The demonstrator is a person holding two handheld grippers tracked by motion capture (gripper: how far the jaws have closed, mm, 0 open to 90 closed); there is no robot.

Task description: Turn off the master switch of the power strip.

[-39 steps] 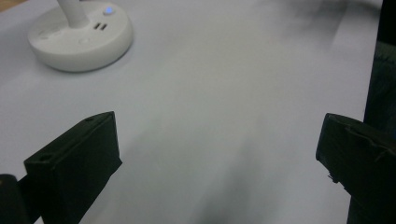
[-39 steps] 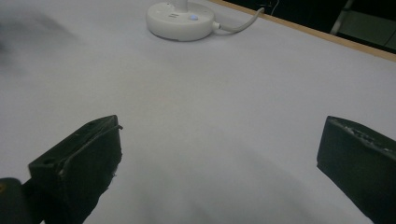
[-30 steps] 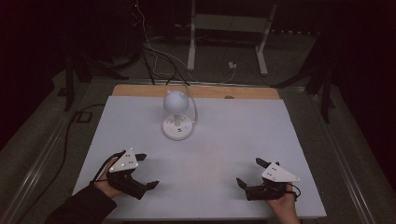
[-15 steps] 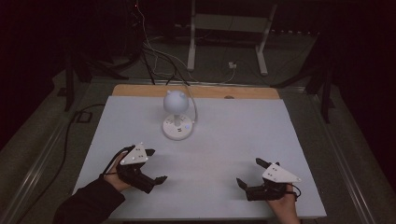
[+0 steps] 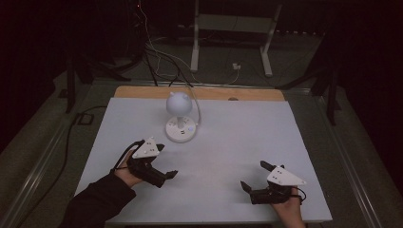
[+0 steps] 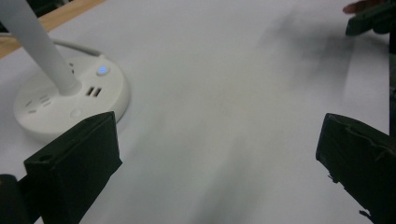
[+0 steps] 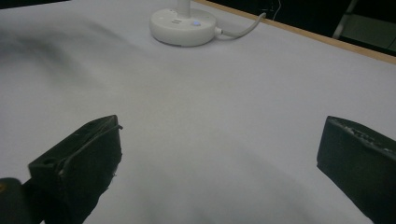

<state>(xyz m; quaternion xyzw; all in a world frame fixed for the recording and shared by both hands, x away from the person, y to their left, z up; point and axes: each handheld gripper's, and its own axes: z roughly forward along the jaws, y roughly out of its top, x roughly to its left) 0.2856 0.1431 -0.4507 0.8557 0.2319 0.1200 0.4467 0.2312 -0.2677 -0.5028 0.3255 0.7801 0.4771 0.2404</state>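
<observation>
- Since a second ago, left tongs (image 5: 164, 164) have slid forward toward the lamp (image 5: 180, 118); right tongs (image 5: 254, 175) have stayed put.
- Lamp stands just ahead of the left tongs, well apart from the right.
- Both tongs are released, jaws wide, grasping nothing.
- Risk: a jaw nudging the thin stem (image 6: 39, 46) could tip the lamp, or snag its cord (image 7: 240, 28) and drag it across the surface (image 5: 247, 137).
- No readable writing; a blue light (image 6: 102, 70) glows on the base.
</observation>
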